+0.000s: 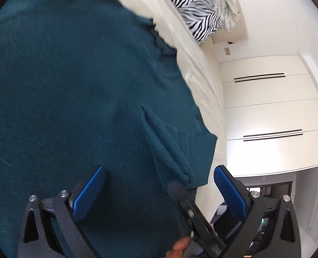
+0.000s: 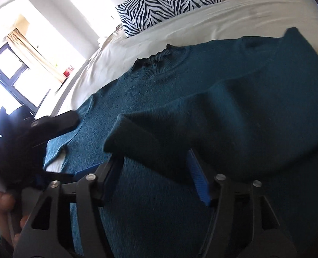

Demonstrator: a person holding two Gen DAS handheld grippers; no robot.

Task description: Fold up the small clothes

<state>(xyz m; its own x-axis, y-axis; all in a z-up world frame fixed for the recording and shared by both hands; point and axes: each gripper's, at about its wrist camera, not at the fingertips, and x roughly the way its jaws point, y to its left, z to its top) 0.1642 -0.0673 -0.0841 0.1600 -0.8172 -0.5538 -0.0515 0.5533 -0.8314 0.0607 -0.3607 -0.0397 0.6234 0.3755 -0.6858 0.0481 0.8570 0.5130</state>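
Observation:
A dark teal knit sweater (image 1: pixel 73 99) lies spread on the cream bed; in the right wrist view (image 2: pixel 201 99) its frilled collar (image 2: pixel 156 59) points toward the pillows. One sleeve (image 2: pixel 159 135) is folded across the body, its cuff reaching between the fingers of my right gripper (image 2: pixel 154 172). That gripper's jaws stand apart around the cuff without pinching it. My left gripper (image 1: pixel 159 185) is open wide just above the sweater near its edge, with a raised fold (image 1: pixel 169 146) ahead of it. The left gripper also shows as a dark shape in the right wrist view (image 2: pixel 51 124) at the other sleeve.
The cream bed sheet (image 2: pixel 244 15) extends around the sweater. A zebra-striped pillow (image 2: pixel 165 4) (image 1: pixel 193 6) and rumpled white bedding (image 1: pixel 227 2) lie at the head. White wardrobe doors (image 1: pixel 270 107) stand beyond the bed's edge. A window with curtains (image 2: pixel 15 60) is at left.

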